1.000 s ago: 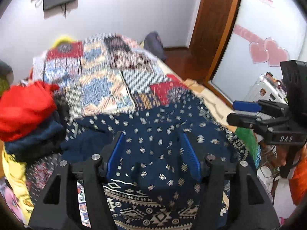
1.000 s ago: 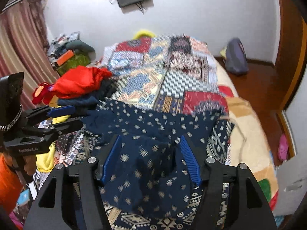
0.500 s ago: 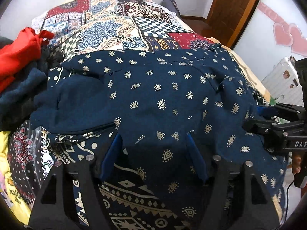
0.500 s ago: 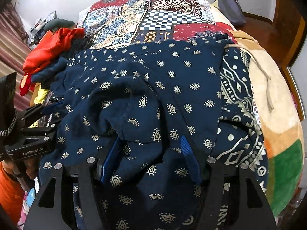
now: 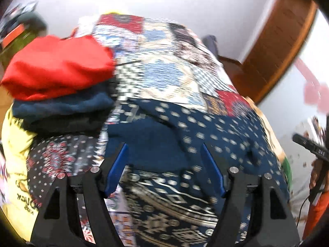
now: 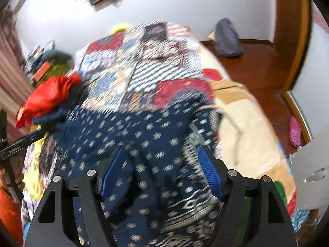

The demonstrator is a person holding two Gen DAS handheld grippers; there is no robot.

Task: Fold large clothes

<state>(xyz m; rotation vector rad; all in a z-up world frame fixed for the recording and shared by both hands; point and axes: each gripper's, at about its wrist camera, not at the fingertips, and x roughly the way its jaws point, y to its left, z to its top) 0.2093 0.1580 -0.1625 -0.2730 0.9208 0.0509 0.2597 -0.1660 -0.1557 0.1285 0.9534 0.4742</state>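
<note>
The navy printed garment (image 5: 216, 135) lies spread on the patchwork bedspread (image 5: 164, 70), directly ahead of and beneath both grippers, its dotted upper layer folded over a lower part with a pale geometric border. In the left wrist view, the left gripper (image 5: 164, 164) hangs over the garment's near-left area with its blue fingers (image 5: 116, 168) well apart; its jaws have just been opening a little, and cloth lies below the gap, with the pads not pressing on it as far as the blurred picture shows. To that gripper's left and ahead sits a pile of clothes with a red garment (image 5: 57, 68) on top and a dark blue one under it, resting on a yellow cloth (image 5: 16, 164). Off to its right, the other gripper shows at the edge of the view. In the right wrist view, the right gripper (image 6: 161, 168) hovers over the garment's bunched near edge, its jaws spread and just now opening wider; folds of the cloth rise between the fingers (image 6: 209, 173), but no pad clamps them. To its right the bare beige blanket (image 6: 246, 135) shows, and beyond that a wooden floor (image 6: 257, 65) with a pink shoe (image 6: 295, 132). Both views are smeared by motion.
</note>
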